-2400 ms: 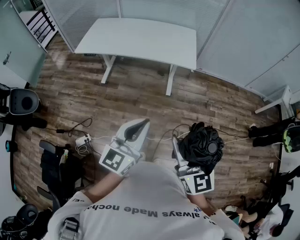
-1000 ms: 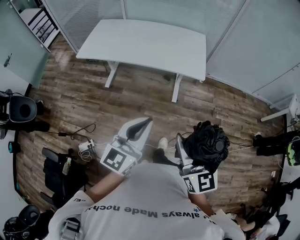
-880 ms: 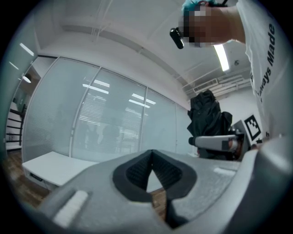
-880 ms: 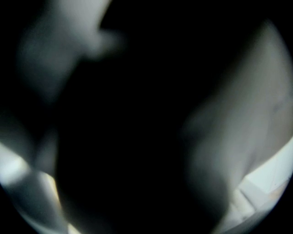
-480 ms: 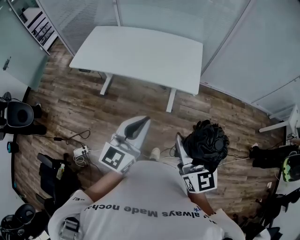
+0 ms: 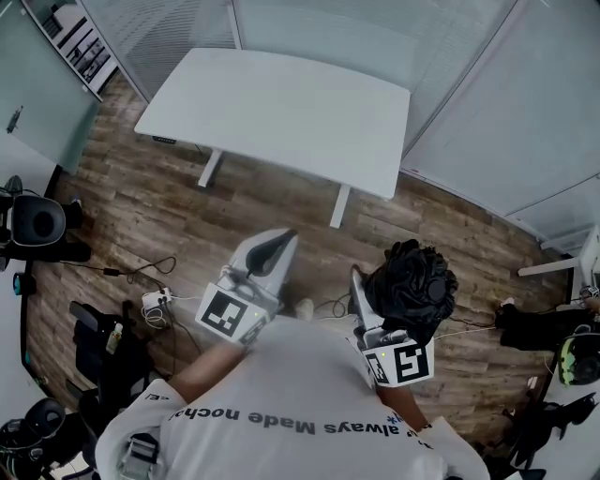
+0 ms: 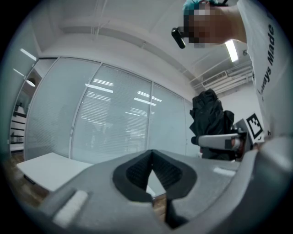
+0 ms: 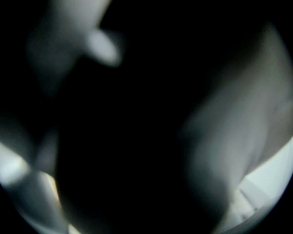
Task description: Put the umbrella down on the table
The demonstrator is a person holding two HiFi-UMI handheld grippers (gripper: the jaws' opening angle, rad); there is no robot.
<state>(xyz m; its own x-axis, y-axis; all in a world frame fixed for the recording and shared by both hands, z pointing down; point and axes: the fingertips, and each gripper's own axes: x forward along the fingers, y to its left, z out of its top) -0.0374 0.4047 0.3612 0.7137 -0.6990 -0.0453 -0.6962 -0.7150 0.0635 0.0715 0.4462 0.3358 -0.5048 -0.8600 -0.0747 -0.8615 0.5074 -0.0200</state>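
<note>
- Grippers, head view: the person's left gripper (image 6: 267,251) and right gripper (image 6: 367,286) are held side by side above a brown wood-plank floor (image 6: 141,187). A black folded fabric umbrella (image 6: 414,286) is bunched at the right gripper, over the floor and well apart from the white rectangular table (image 6: 281,103).
- Left gripper view: the dark ribbed pads (image 7: 137,172) meet at their tips, with a small triangular gap behind them and nothing between. Only this view shows the umbrella from the side, a crumpled bundle rising above the right gripper's grey body.
- Right gripper view: almost wholly dark and out of focus. Black cloth fills the space between two pale, blurred jaws, which are closed on the umbrella.
- Hidden parts: in the head view the umbrella covers one jaw of the right gripper. Its handle and shaft cannot be made out in any view. The person's white printed shirt (image 6: 281,412) covers the lower middle of the head view, and both arms run under it.
- Edges and room: the table's near long edge faces the grippers, with open floor between. Its far edge stands near a frosted glass partition (image 6: 328,28). A white power strip with cables (image 6: 155,302) lies on the floor left of the left gripper. A black chair (image 6: 37,225) is cut off at the left edge.
</note>
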